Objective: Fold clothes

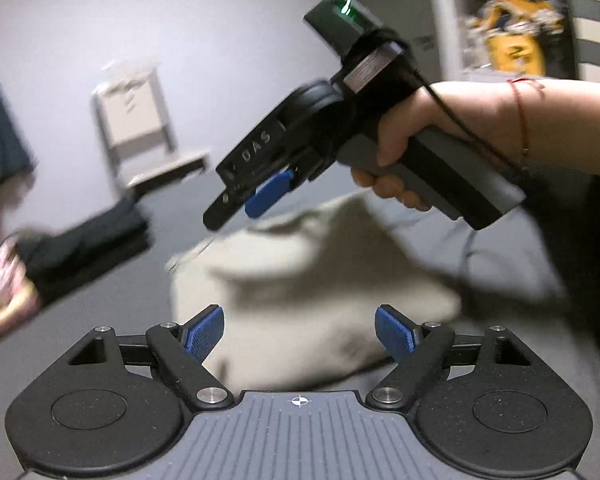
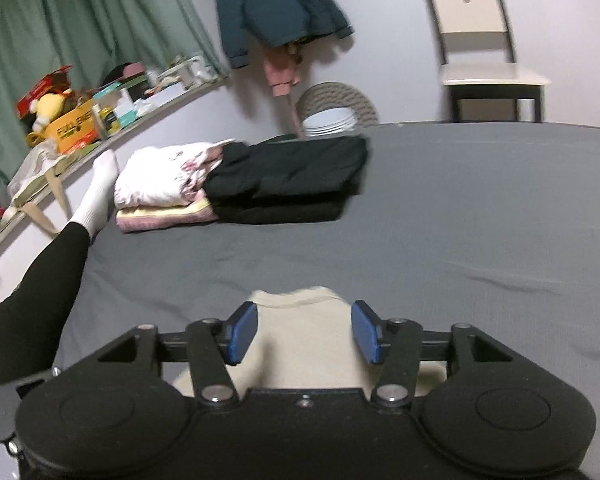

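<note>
Right now both claws are hanging spread with nothing pinched: left gripper [image 1: 299, 330] at lower centre, right gripper [image 2: 304, 332] likewise. Cream garment [image 1: 300, 280] is lying mid-frame on the grey bed [image 2: 460, 220], folded stack [image 2: 240, 184] sitting upper left.

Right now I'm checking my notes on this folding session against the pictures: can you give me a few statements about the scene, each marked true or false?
1. Both the left gripper and the right gripper are open. True.
2. The cream garment lies on a grey bed sheet. True.
3. The right gripper is clamped on the cream garment. False: its jaws stand apart, with the cloth unpinched between them.
4. The folded black clothes sit on the chair. False: they lie on the bed beside folded pink and white clothes.
5. A teal jacket hangs on the wall. True.
</note>
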`<state>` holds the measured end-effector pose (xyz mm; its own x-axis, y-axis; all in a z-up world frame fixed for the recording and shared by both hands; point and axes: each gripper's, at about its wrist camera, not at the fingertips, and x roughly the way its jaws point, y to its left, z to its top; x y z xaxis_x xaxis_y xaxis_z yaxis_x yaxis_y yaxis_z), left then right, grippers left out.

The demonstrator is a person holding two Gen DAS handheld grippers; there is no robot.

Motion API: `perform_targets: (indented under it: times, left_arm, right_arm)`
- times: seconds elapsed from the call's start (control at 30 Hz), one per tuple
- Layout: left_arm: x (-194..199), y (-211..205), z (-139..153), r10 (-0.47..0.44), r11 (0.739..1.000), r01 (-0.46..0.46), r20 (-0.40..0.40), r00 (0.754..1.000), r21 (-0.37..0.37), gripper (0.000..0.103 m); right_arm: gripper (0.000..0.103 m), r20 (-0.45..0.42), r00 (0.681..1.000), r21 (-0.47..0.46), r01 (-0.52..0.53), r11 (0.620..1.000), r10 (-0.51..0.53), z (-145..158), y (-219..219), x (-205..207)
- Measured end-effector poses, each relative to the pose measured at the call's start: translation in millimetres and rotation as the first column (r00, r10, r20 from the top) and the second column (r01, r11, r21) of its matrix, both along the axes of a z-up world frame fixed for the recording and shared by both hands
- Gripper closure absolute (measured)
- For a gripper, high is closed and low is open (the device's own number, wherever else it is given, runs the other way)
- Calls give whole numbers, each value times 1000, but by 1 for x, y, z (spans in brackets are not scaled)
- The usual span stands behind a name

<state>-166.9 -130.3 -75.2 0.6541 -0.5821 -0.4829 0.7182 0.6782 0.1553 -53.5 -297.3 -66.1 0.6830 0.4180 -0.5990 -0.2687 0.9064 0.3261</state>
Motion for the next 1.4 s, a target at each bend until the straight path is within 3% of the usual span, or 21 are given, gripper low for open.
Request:
perform_targets:
  times: [0.1,0.27,0.37,0.57,0.7,0.87,0.97,1.03,1.17,1.27,1.4]
  left_arm:
    - [-4,-22,6,-70,997,70,-21,997,-21,20]
    - [7,-58,-6,-67,998,64,-204,977,-22,20]
    - [9,-65,-16,-43,999,47,-270,962,8,20]
    - [-10,-67,-26,-65,990,90,-222,973,106,15]
    - [-25,-66,-29,-93,982,125,-210,973,145,10]
    - [-29,-59,-22,-92,984,124,-228,969,131,9]
    - [-32,-52,-7,-88,994,99,-201,976,46,9]
    - [-28,-54,-1,-108,994,108,-209,972,-10,9]
    - [-20,-72,-8,-117,993,120,-278,953,-7,9]
    - [-13,-80,-20,-109,994,113,-367,924,-11,9]
    - [-19,-80,-26,-111,992,126,-375,921,16,8]
  right_arm:
    - [52,-53,998,25,26,999,-25,3,-24,-19]
    - [52,-157,987,50,36,998,-28,-9,-37,-31]
    - [52,-204,978,54,46,997,-35,-22,-38,-25]
    - [66,-252,965,119,111,987,-78,-36,-49,-12]
    - [68,-267,958,181,160,970,-108,-37,-62,-10]
    - [66,-261,955,199,196,960,-141,-30,-71,-15]
    - [56,-200,966,248,212,945,-164,-16,-80,-26]
    - [55,-186,967,313,228,922,-176,-13,-88,-31]
    - [55,-257,950,383,269,884,-178,-28,-96,-24]
    - [56,-309,935,386,288,876,-172,-43,-95,-16]
    - [68,-342,918,376,330,866,-201,-52,-101,-16]
